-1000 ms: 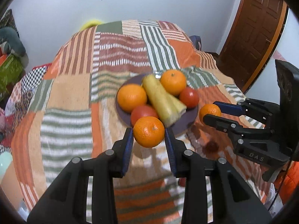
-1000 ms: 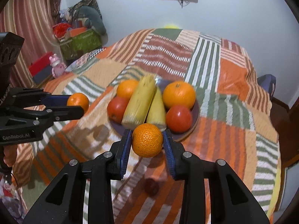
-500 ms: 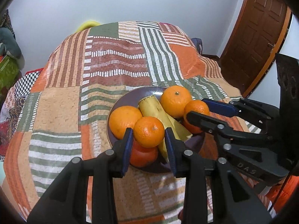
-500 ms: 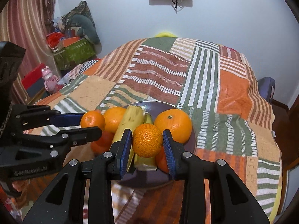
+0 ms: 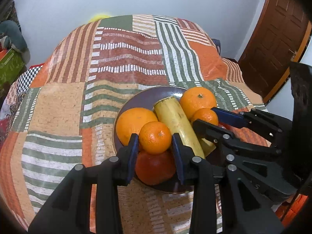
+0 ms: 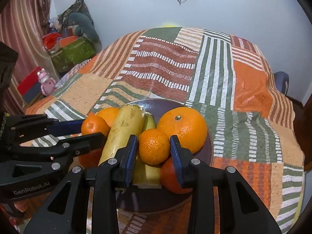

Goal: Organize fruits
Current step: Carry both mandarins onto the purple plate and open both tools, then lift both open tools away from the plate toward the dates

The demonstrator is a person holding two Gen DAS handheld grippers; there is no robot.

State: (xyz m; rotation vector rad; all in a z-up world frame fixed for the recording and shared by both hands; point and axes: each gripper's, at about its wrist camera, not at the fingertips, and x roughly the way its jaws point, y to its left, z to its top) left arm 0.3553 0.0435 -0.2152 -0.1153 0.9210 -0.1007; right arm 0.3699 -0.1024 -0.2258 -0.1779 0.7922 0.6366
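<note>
A dark purple plate [image 5: 145, 97] [image 6: 209, 142] on the patchwork cloth holds two large oranges [image 5: 134, 123] [image 6: 183, 125], yellow banana pieces [image 5: 175, 120] [image 6: 122, 128] and red tomatoes [image 5: 155, 168] [image 6: 171, 175]. My left gripper [image 5: 155, 147] is shut on a small mandarin [image 5: 155, 137] over the near tomato. My right gripper [image 6: 154, 149] is shut on another small mandarin [image 6: 154, 146] over the plate's right side. Each gripper shows in the other's view with its mandarin [image 5: 204, 116] [image 6: 94, 125].
The patchwork tablecloth [image 5: 126, 58] covers the whole table. A brown door [image 5: 276, 39] stands at the right. A green box with clutter [image 6: 72, 52] and a pink toy [image 6: 45, 81] sit left of the table. A chair back [image 6: 280, 81] shows at the far right edge.
Both grippers have moved forward and in over the plate with their mandarins, from beside and in front of it to just above the fruit pile.
</note>
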